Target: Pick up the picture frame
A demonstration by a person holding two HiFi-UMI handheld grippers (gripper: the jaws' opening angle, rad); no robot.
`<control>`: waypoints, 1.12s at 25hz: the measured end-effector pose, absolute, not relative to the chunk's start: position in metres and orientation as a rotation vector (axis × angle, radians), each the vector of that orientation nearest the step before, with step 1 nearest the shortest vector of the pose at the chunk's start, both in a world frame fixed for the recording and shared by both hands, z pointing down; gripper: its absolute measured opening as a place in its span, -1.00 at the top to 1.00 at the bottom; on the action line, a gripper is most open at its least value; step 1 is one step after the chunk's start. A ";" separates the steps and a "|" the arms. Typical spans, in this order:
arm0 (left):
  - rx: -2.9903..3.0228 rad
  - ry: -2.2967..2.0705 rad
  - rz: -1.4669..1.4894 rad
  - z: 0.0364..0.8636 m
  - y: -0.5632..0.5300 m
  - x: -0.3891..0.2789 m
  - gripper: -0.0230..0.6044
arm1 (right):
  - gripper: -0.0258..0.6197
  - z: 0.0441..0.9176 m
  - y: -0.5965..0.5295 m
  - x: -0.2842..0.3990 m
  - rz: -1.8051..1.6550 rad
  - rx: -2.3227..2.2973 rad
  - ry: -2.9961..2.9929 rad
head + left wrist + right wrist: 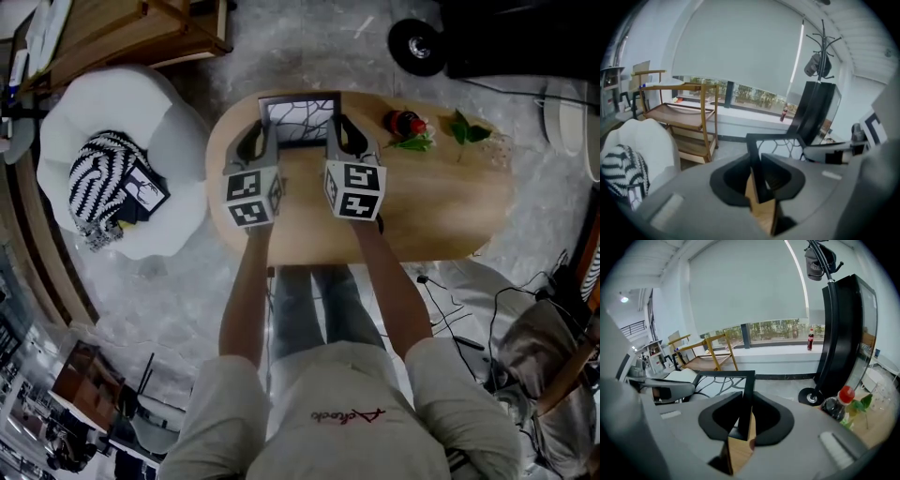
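Observation:
The picture frame [298,116] is black with a branch pattern inside, and it stands upright over the far left end of the oval wooden table [450,211]. My left gripper [257,131] is shut on the frame's left bar [756,164]. My right gripper [338,127] is shut on the frame's right bar [747,397]. In the left gripper view the black bar runs between the jaws of the left gripper [759,177], with wood below it. The right gripper view shows the right gripper [744,417] pinching its bar the same way.
A dark bottle with a red cap [405,123] and a green leafy sprig [467,129] lie at the table's far right. A white armchair [159,141] with a striped cushion [103,173] stands to the left. A round stand base [417,45] and cables [450,309] are on the floor.

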State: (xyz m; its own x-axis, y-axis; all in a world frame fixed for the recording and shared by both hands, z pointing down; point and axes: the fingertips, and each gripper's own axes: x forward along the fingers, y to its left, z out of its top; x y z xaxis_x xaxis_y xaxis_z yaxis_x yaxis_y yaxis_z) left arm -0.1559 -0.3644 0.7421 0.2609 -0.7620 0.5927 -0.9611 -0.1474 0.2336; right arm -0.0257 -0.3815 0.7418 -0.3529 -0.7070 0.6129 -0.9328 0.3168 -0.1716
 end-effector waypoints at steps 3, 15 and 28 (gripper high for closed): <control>1.994 -1.575 0.437 0.709 -0.364 -0.156 0.70 | 0.69 0.708 -0.380 -0.025 0.686 1.468 -2.185; 2.098 -1.656 0.359 0.547 -0.347 -0.143 0.70 | 0.69 0.551 -0.359 -0.012 0.606 1.568 -2.285; 2.167 -1.760 0.251 0.417 -0.321 -0.138 0.70 | 0.69 0.420 -0.337 -0.007 0.478 1.582 -2.398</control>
State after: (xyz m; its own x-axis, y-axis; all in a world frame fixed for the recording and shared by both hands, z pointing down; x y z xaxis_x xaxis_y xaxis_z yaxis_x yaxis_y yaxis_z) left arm -0.1379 -0.3205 0.4172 0.2180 -0.9136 0.3431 -0.9731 -0.1767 0.1477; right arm -0.0069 -0.3366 0.4201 -0.3915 -0.8456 0.3629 -0.9201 0.3643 -0.1438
